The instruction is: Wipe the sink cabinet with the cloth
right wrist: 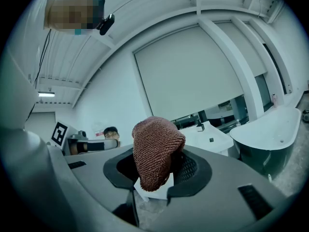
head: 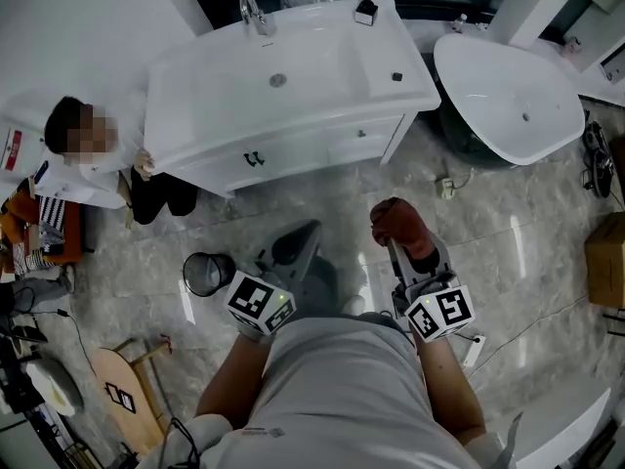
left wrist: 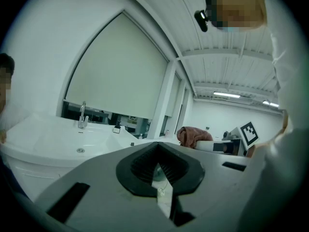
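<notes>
Right gripper (head: 408,250) is clamped on a reddish-brown knitted cloth (head: 398,223), held over the marble floor (head: 518,252) well short of the white sink cabinet (head: 293,154). Left gripper (head: 299,238) has its jaws together, nothing between them, beside a black round bin (head: 207,273).

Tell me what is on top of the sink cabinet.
A faucet, a small black object at the back edge, another on the right ledge. Inside the cabinet is hidden.
</notes>
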`<state>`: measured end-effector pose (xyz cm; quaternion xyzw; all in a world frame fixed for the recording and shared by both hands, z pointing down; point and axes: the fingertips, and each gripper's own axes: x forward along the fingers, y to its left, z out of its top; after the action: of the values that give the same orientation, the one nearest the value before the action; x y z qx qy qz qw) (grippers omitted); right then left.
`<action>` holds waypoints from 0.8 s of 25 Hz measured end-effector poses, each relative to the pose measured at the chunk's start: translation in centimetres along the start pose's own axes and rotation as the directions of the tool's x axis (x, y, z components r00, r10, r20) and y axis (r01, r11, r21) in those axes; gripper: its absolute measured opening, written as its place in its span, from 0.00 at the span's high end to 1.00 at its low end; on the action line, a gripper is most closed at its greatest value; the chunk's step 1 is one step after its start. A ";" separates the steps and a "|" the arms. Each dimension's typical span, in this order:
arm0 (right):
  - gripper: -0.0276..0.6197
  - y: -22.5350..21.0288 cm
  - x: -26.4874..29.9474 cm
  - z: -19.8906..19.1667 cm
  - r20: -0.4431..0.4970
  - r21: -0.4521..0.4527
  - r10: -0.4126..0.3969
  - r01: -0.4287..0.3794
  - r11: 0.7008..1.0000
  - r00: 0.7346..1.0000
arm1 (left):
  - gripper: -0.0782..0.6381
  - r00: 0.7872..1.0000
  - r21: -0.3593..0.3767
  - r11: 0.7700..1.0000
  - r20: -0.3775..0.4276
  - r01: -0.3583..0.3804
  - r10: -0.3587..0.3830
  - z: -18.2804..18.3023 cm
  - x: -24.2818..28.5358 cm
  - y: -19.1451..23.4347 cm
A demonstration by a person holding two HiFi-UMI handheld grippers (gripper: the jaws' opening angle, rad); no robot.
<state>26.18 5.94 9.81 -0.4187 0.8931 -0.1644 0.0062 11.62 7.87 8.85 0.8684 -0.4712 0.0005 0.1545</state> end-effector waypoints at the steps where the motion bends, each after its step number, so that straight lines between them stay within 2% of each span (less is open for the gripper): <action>1: 0.72 -0.2 1.1 0.0 -0.004 0.002 0.000 0.000 1.000 1.000 | 0.87 1.000 -0.004 1.000 -0.003 -0.001 0.001 0.2 0.4 1.0; 11: 0.72 -0.9 11.1 0.6 -0.044 0.031 -0.037 0.038 0.999 0.998 | 0.87 0.999 -0.017 1.000 -0.033 0.014 -0.014 2.0 3.5 10.2; 20: 0.72 -0.5 17.4 0.5 -0.071 0.013 -0.060 0.061 0.998 0.996 | 0.87 0.999 -0.014 0.999 -0.035 0.034 -0.034 2.5 4.7 15.9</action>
<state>15.39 -7.54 11.69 -0.4395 0.8784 -0.1858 -0.0271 0.88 -4.75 11.43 0.8752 -0.4534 0.0101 0.1686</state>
